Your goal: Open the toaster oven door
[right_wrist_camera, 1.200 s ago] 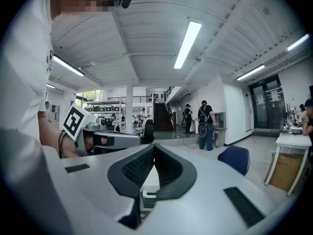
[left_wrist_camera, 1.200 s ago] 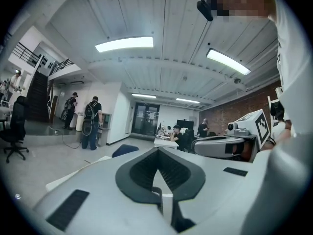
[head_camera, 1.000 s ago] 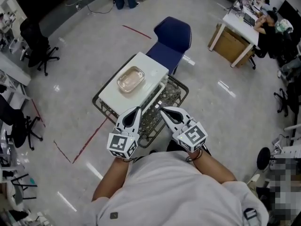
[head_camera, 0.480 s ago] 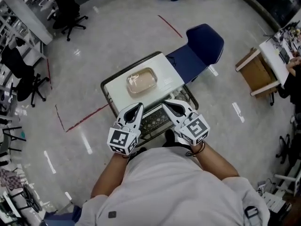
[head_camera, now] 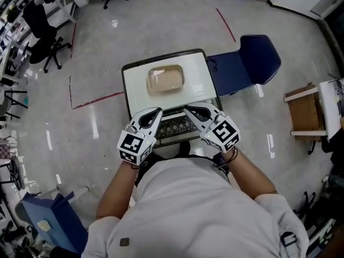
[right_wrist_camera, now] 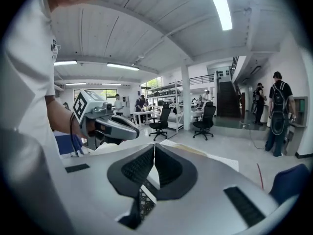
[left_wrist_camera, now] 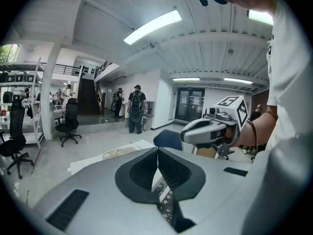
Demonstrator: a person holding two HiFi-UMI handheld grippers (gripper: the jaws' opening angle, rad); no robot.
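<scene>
In the head view a white box-shaped toaster oven (head_camera: 193,74) stands on a wire cart (head_camera: 174,128), seen from above, so its door is hidden. On its top lies a shallow beige dish (head_camera: 165,78). My left gripper (head_camera: 156,112) and right gripper (head_camera: 188,110) hover side by side over the cart's near edge, both shut and empty, touching nothing. In the left gripper view the left gripper (left_wrist_camera: 158,153) has its jaws pressed together, with the right gripper (left_wrist_camera: 211,128) beside it. The right gripper view shows the right gripper (right_wrist_camera: 154,152) shut, the left gripper (right_wrist_camera: 108,125) at its left.
A dark blue chair (head_camera: 252,63) stands right of the cart. A wooden stand (head_camera: 303,116) is further right. Office chairs (head_camera: 40,31) and shelving line the upper left. Red tape lines (head_camera: 97,98) mark the floor. A blue box (head_camera: 56,224) sits at the lower left.
The head view has swung round, so the cart now sits squarely ahead and closer. Both grippers stay shut, held together in front of the person's chest.
</scene>
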